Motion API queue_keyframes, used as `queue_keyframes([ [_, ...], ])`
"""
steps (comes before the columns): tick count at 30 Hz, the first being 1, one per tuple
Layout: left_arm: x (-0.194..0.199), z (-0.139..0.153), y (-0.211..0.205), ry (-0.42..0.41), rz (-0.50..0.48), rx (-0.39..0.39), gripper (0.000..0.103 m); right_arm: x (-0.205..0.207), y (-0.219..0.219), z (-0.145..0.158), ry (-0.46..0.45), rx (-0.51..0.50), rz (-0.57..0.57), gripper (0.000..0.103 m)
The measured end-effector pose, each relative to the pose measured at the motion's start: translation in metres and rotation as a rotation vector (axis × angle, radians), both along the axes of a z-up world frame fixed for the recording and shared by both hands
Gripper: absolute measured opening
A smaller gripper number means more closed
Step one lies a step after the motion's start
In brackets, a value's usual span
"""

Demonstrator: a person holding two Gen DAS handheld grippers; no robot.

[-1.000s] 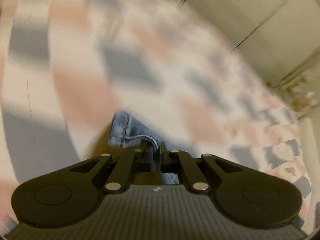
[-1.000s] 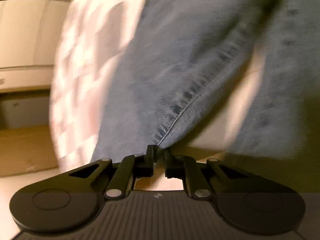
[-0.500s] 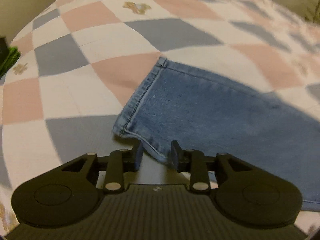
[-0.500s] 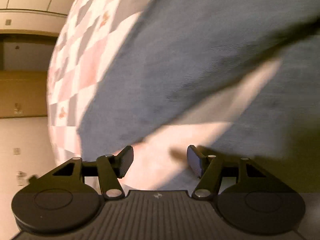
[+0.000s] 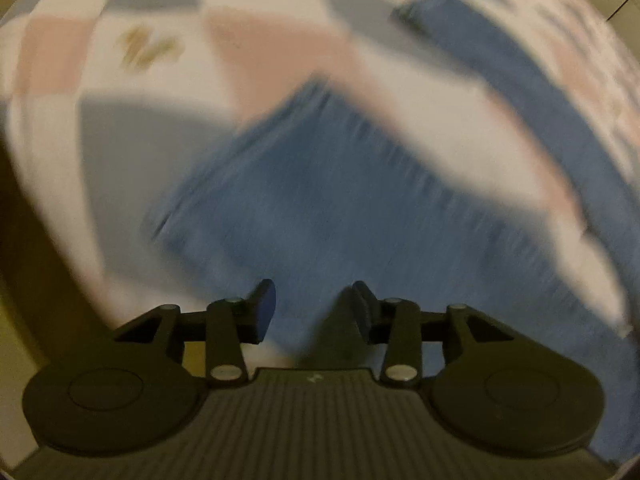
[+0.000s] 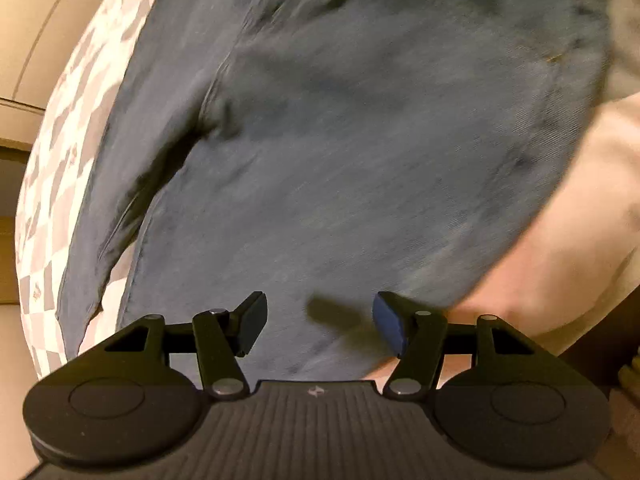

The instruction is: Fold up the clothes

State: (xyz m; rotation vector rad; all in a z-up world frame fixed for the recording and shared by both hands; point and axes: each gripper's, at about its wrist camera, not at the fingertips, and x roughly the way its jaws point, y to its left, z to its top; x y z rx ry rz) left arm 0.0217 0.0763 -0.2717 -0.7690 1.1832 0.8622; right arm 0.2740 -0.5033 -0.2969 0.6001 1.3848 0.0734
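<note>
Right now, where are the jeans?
The jeans lie spread on the checkered bedspread, directly ahead of both open grippers: legs in the left wrist view, the wider upper part filling the right wrist view.

Your jeans (image 5: 360,216): mid-blue denim from the left wrist, darker grey-blue under the right. Bedspread (image 5: 132,92): checks of white, pink and grey, with small tan motifs on some white squares. Both your tools (image 5: 313,307) (image 6: 319,323): black, ribbed grey housing, blue pads (image 6: 387,322).
</note>
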Motion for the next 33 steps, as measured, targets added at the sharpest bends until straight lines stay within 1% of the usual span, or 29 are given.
queue_keyframes([
  [1, -0.008, -0.003, -0.01, 0.012, 0.015, 0.002, 0.039, -0.001, -0.013, 0.003, -0.014, -0.013, -0.002, 0.062],
  [4, -0.032, -0.003, -0.036, -0.01, 0.088, -0.023, 0.039, 0.0, -0.065, 0.021, -0.073, -0.053, -0.018, 0.062],
  [6, -0.038, 0.004, -0.051, -0.045, 0.102, -0.032, 0.039, 0.0, -0.102, 0.034, -0.12, -0.076, -0.056, 0.062],
  [9, -0.041, 0.015, -0.068, -0.104, 0.122, -0.039, 0.044, 0.005, -0.152, 0.047, -0.201, -0.091, -0.125, 0.065],
  [11, -0.04, 0.02, -0.078, -0.141, 0.13, -0.046, 0.049, 0.014, -0.169, 0.046, -0.242, -0.091, -0.144, 0.072],
  [13, -0.035, 0.02, -0.087, -0.165, 0.131, -0.055, 0.051, 0.025, -0.179, 0.036, -0.243, -0.08, -0.143, 0.073],
  [15, -0.029, 0.016, -0.093, -0.201, 0.137, -0.082, 0.052, 0.036, -0.177, 0.019, -0.228, -0.071, -0.145, 0.074],
  [17, -0.022, 0.011, -0.097, -0.244, 0.155, -0.112, 0.056, 0.043, -0.172, 0.006, -0.228, -0.048, -0.157, 0.075],
  [18, -0.021, 0.008, -0.096, -0.267, 0.182, -0.115, 0.059, 0.046, -0.17, 0.001, -0.231, -0.032, -0.164, 0.075],
  [19, -0.02, 0.005, -0.095, -0.288, 0.209, -0.117, 0.062, 0.048, -0.168, -0.002, -0.233, -0.021, -0.167, 0.071],
  [21, -0.02, -0.001, -0.09, -0.321, 0.283, -0.123, 0.063, 0.05, -0.166, -0.002, -0.238, -0.007, -0.162, 0.066],
  [23, -0.022, -0.008, -0.083, -0.35, 0.364, -0.131, 0.063, 0.05, -0.168, 0.001, -0.249, -0.005, -0.154, 0.053],
  [24, -0.023, -0.01, -0.08, -0.363, 0.401, -0.134, 0.063, 0.051, -0.17, 0.002, -0.248, -0.013, -0.159, 0.05],
  [25, -0.023, -0.012, -0.077, -0.363, 0.42, -0.128, 0.057, 0.052, -0.172, 0.002, -0.246, -0.017, -0.165, 0.037],
  [26, -0.022, -0.012, -0.074, -0.345, 0.42, -0.111, 0.05, 0.053, -0.174, 0.003, -0.244, -0.023, -0.165, 0.018],
  [27, -0.021, -0.012, -0.071, -0.327, 0.42, -0.094, 0.024, 0.054, -0.175, 0.005, -0.242, -0.031, -0.157, 0.014],
  [28, -0.02, -0.012, -0.068, -0.31, 0.421, -0.076, 0.002, 0.055, -0.175, 0.009, -0.244, -0.039, -0.148, 0.004],
  [29, -0.019, -0.009, -0.067, -0.309, 0.409, -0.058, 0.002, 0.053, -0.175, 0.017, -0.255, -0.054, -0.132, 0.003],
  [31, -0.021, 0.007, -0.069, -0.359, 0.345, -0.01, 0.001, 0.048, -0.172, 0.038, -0.288, -0.076, -0.101, 0.002],
  [32, -0.022, 0.019, -0.073, -0.388, 0.293, 0.031, 0.001, 0.043, -0.172, 0.051, -0.305, -0.073, -0.094, 0.001],
  [33, -0.023, 0.03, -0.076, -0.401, 0.239, 0.07, 0.001, 0.039, -0.174, 0.061, -0.319, -0.072, -0.085, 0.001],
])
